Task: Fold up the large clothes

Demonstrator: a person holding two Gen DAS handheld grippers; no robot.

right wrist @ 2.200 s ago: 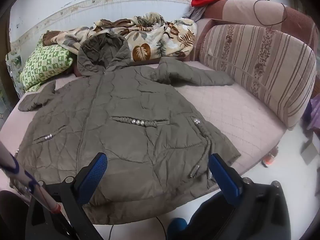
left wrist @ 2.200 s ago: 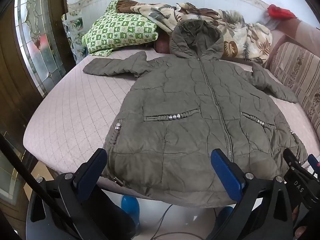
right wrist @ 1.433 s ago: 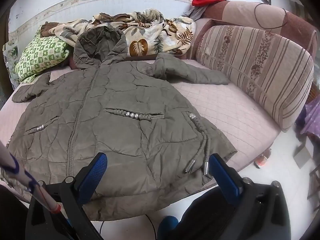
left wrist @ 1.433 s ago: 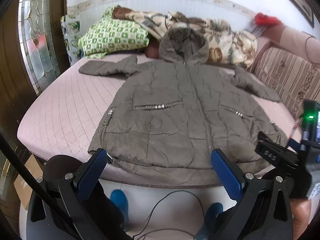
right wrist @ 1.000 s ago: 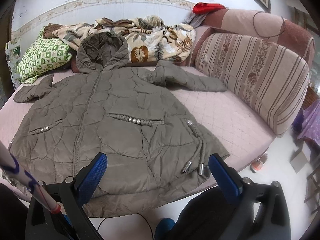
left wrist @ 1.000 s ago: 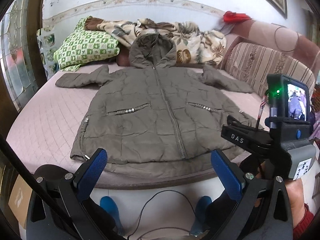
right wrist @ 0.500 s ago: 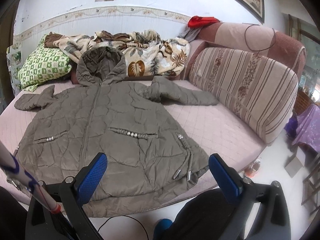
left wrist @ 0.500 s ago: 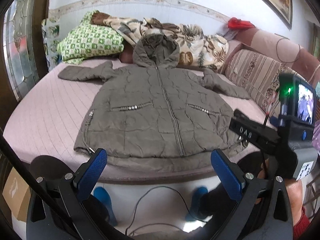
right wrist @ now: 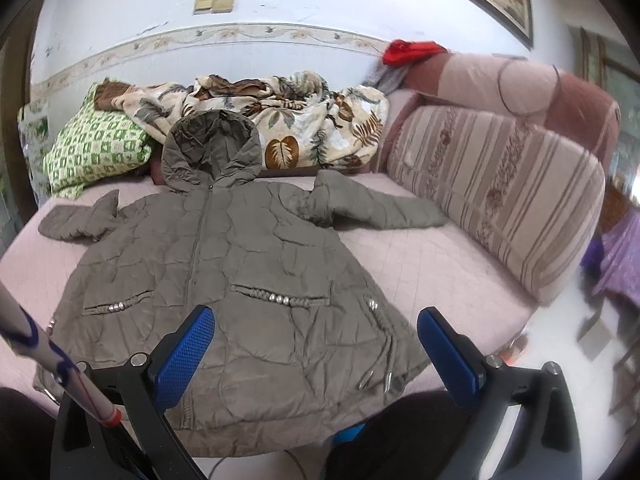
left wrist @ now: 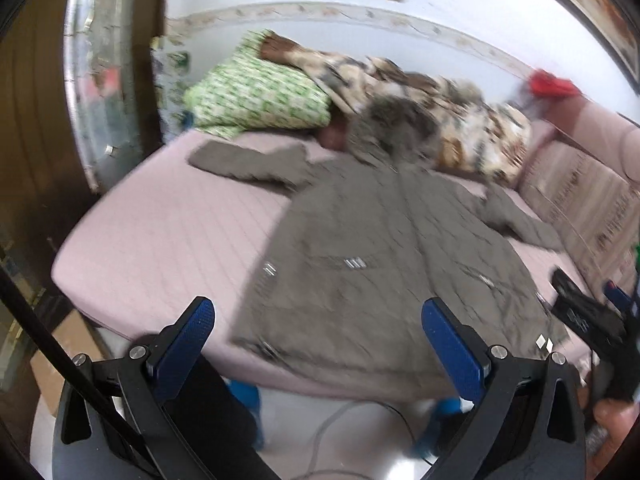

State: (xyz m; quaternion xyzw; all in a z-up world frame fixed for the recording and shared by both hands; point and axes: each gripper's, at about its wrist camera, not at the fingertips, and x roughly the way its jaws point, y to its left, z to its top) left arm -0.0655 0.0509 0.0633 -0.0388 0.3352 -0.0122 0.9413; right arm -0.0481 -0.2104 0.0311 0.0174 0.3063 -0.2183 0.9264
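An olive hooded quilted jacket [right wrist: 240,280] lies flat, front up and zipped, on a pink mattress [right wrist: 440,272], sleeves spread to both sides, hood toward the wall. It also shows, blurred, in the left wrist view [left wrist: 380,264]. My left gripper [left wrist: 320,332] is open and empty, held off the near left edge of the bed, short of the hem. My right gripper [right wrist: 316,344] is open and empty above the jacket's lower right hem. The right gripper's body shows in the left wrist view [left wrist: 584,316].
A green patterned pillow [right wrist: 96,148] and a leaf-print blanket [right wrist: 304,128] lie against the wall behind the hood. A striped cushion backrest [right wrist: 500,188] bounds the bed's right side. A wooden and glass door [left wrist: 96,80] stands left. A cable [left wrist: 340,420] lies on the floor.
Both grippers pulled back from the hem and rose, so the whole jacket came into view. The left view is now swinging left and is blurred. Jacket unmoved; both jaws stayed open.
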